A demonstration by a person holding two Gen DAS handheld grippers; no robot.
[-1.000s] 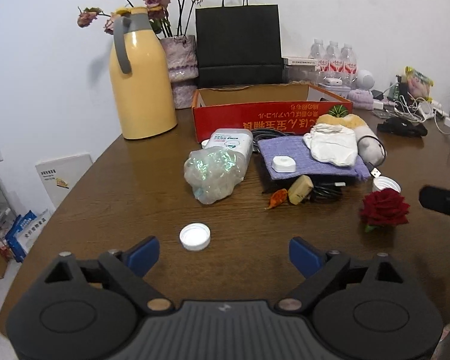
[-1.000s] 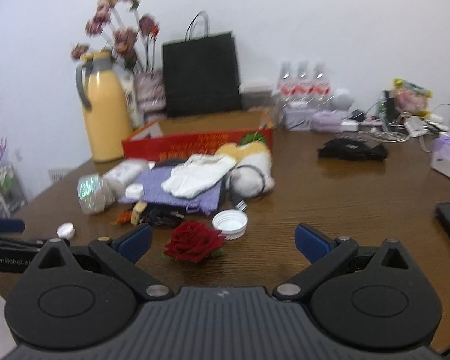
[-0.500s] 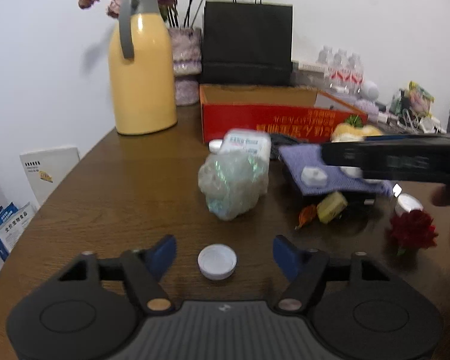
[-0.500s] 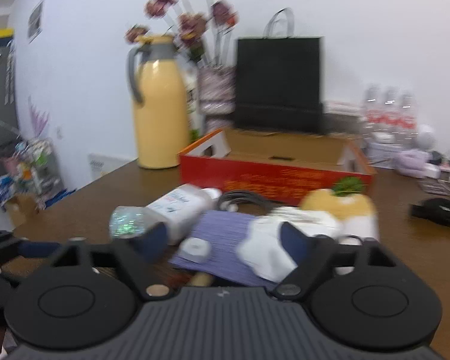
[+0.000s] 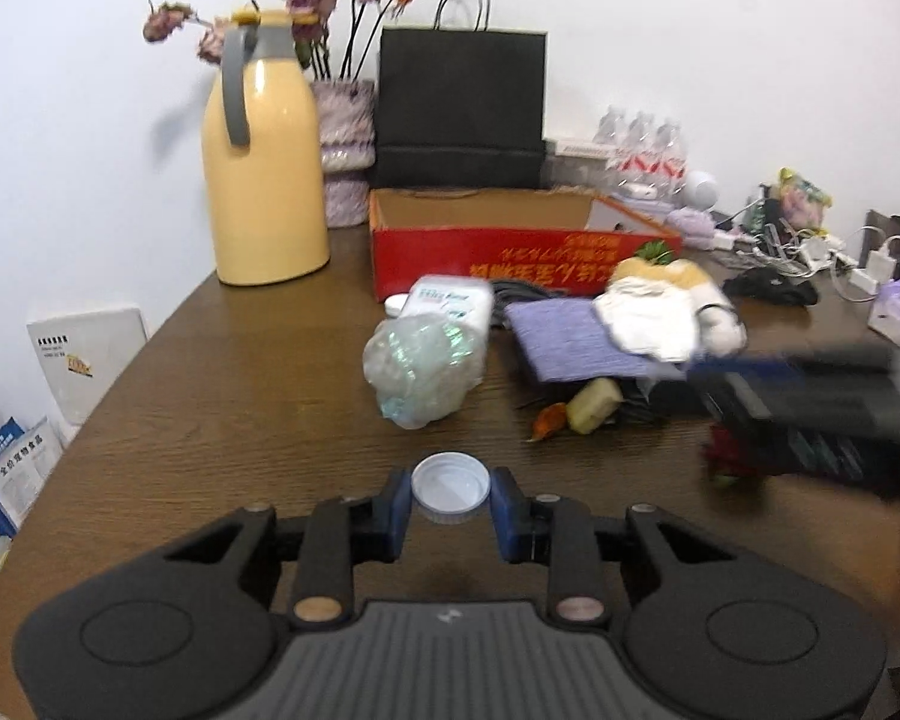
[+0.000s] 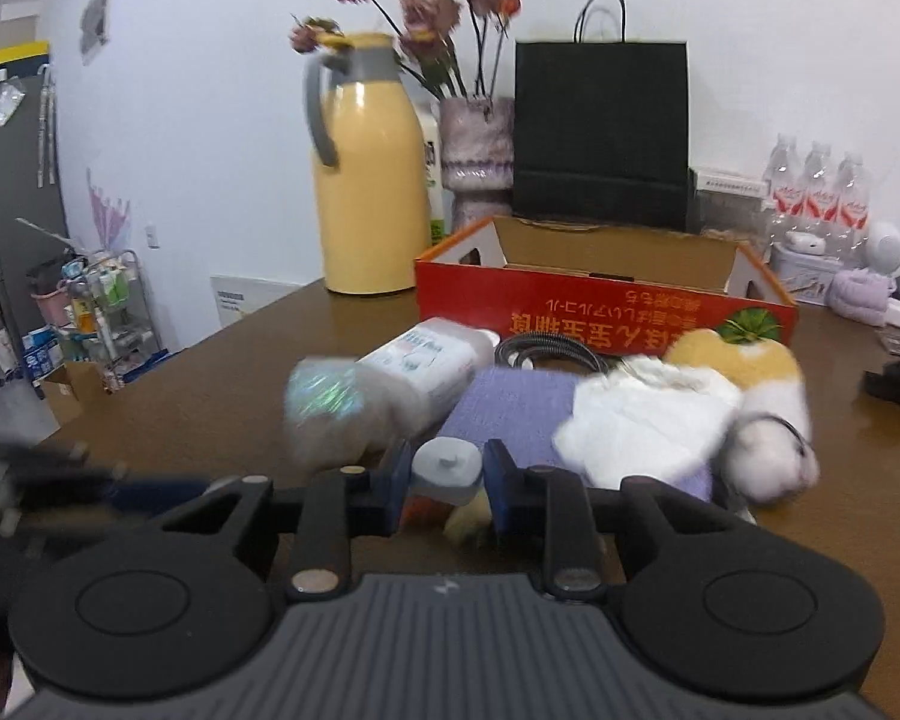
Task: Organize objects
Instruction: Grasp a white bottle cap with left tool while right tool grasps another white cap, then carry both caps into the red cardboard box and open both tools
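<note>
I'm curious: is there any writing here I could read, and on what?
Nothing reads clearly.
Red box: yellow Chinese characters, upside down, blurred.
Lying bottle: blue label print, blurred.
Water bottles: red labels, too small.
White board by the wall: small print, unreadable.
Blue packets on the floor: Chinese characters, too small.
</note>
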